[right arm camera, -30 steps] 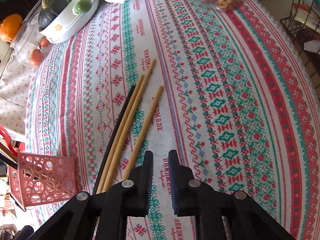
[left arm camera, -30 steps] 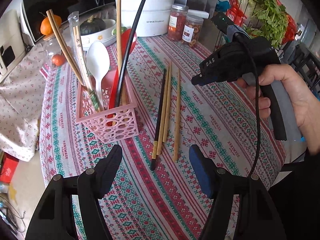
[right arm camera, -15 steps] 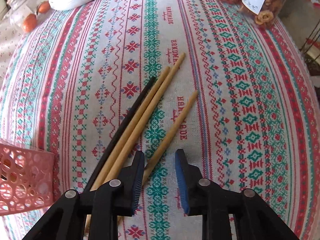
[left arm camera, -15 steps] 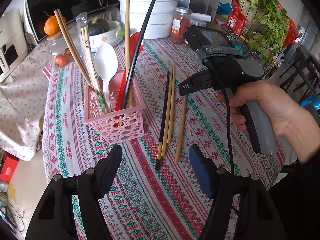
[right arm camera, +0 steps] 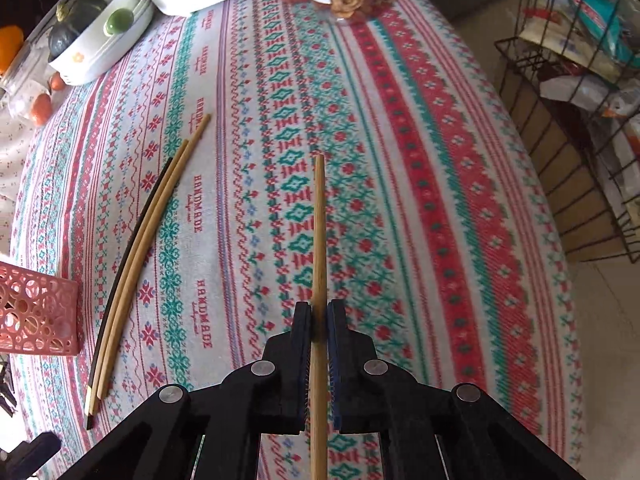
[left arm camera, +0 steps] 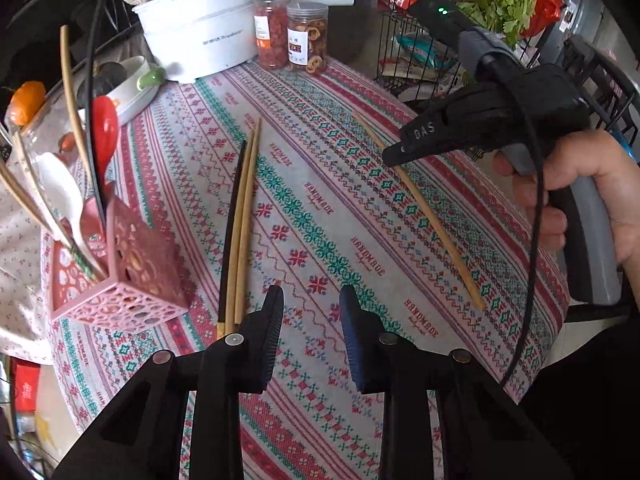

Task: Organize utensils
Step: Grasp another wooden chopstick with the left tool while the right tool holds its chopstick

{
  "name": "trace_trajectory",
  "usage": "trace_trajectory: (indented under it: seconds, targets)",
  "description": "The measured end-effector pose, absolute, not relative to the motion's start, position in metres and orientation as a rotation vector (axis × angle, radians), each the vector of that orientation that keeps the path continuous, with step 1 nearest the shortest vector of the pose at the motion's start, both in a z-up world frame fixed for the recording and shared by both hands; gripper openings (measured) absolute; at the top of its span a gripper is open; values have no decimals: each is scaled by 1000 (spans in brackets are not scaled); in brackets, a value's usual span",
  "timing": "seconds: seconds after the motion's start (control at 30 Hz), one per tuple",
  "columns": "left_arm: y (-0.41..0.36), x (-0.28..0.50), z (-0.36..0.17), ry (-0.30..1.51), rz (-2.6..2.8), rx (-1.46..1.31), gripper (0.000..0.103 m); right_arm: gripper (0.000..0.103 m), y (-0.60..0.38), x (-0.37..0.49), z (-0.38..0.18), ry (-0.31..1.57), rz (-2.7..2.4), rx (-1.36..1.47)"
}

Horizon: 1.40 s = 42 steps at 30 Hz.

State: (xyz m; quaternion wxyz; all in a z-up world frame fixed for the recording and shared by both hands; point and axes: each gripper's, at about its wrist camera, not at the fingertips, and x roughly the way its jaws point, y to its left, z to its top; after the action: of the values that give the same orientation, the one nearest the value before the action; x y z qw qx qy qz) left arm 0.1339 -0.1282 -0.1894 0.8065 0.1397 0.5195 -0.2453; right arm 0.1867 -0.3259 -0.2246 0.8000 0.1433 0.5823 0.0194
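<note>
A patterned cloth covered the tabletop [right arm camera: 400,128]; the right gripper [right arm camera: 319,320] had its jaws clamped on one wooden chopstick [right arm camera: 319,240]; the left gripper [left arm camera: 310,320], jaws just narrowed and empty, hovered beside three chopsticks [left arm camera: 240,232] near the pink basket [left arm camera: 132,280].

Left claw [left arm camera: 310,332] narrowing over tablecloth [left arm camera: 360,200], empty, beside chopsticks [left arm camera: 240,224]

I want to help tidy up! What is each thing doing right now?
right gripper: shut on the single chopstick.
single chopstick: held.
left gripper: just narrowed, holding nothing.
three chopsticks: lying together on the tablecloth.
pink basket: tilted, utensils standing in it.
two jars: lids on.
</note>
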Motion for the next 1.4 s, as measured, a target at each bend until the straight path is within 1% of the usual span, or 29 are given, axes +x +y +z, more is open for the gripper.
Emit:
trace_trajectory:
  seconds: [0.13,0.3,0.5,0.67,0.97,1.2,1.27,1.4]
  targets:
    - [-158,186,-207,1156,-468,268,19,4,-339,180,-216,1231,80,359]
    - [-166,252,-222,1194,-380,201,16,4,-344,182,-208,1218,125,391]
    - [-161,301,-234,1241,-325,134,13,4,-346,188,-213,1231,152,399]
    - [-162,316,-245,1274,-316,132,13,4,-347,194,-217,1238,160,405]
    - [-175,323,-246,1280,-321,172,13,4,-351,194,-218,1239,151,418]
    - [-187,311,-248,1269,-307,237,13,5,-351,193,-219,1246,144,414]
    - [-189,308,-255,1327,-311,221,13,5,-350,193,-219,1248,146,414]
    - [-190,305,-250,1299,-285,235,13,5,-348,193,-219,1251,151,410]
